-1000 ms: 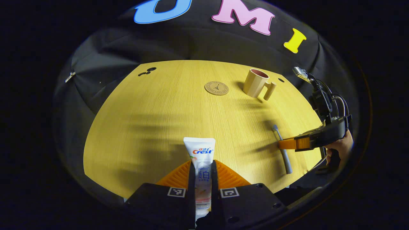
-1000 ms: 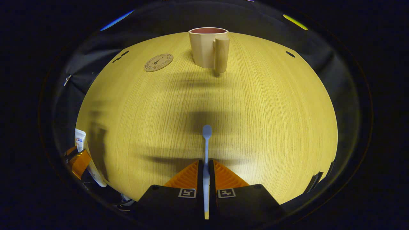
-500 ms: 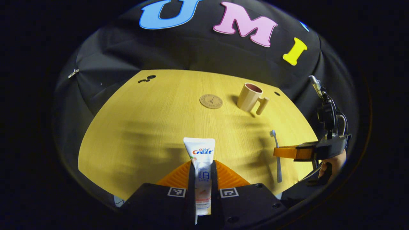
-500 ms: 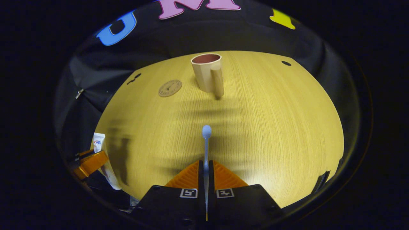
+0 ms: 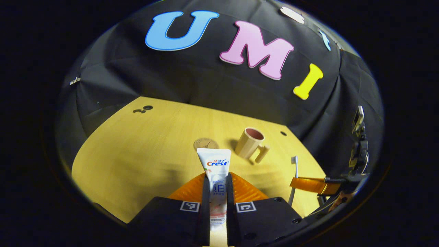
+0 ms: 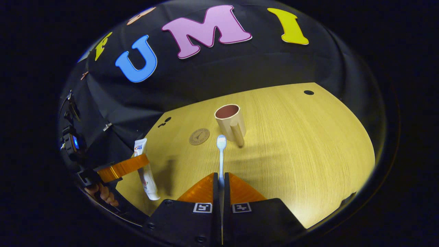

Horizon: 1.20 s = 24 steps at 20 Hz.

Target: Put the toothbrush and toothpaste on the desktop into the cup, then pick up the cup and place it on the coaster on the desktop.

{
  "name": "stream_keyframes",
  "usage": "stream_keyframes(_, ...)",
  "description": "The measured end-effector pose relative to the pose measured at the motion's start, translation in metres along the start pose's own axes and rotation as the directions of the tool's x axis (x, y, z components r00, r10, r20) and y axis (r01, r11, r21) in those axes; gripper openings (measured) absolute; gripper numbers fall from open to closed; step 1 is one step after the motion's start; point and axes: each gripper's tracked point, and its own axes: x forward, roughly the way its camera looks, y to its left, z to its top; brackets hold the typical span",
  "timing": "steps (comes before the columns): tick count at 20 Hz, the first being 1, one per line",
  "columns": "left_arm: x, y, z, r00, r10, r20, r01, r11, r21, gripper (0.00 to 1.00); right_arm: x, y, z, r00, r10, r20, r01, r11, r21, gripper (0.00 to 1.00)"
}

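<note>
although both items were in hand, neither had yet reached the beige plastic cup with a stubby side handle [image 6: 230, 122], which stood empty on the yellow wood-grain desktop [image 6: 308, 144]. the left gripper [image 5: 217, 192] was pinched on the white toothpaste tube with a printed label [image 5: 215, 178], both fingers pressing its sides, the tube held clear of the desktop with its crimped end forward. the right gripper [image 6: 220, 185] was pressed together on the handle of the slim pale blue toothbrush [image 6: 221, 151], its head pointing towards the cup. the round brown cork coaster [image 6: 199, 136] lay bare just beside the cup, apart from it. judged from this, the pick-up of both items was done; left to do were both drops into the cup, then the cup's lift and its placing on the coaster. the cup appeared upright, its reddish inside open to the top.
</note>
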Motion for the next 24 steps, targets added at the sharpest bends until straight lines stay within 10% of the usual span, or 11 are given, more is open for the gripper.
stream_keyframes(18,0.156,-0.113,0.142,0.857,-0.215,0.468,0.211,0.976,0.060,0.24,0.008,-0.043,0.023,0.996,0.058,0.075,-0.058,0.998,0.001,0.06)
stream_keyframes(24,0.211,-0.103,0.120,0.888,-0.150,0.435,0.179,0.984,-0.026,0.24,0.014,-0.057,0.036,0.994,0.066,0.086,-0.067,0.998,0.014,0.07)
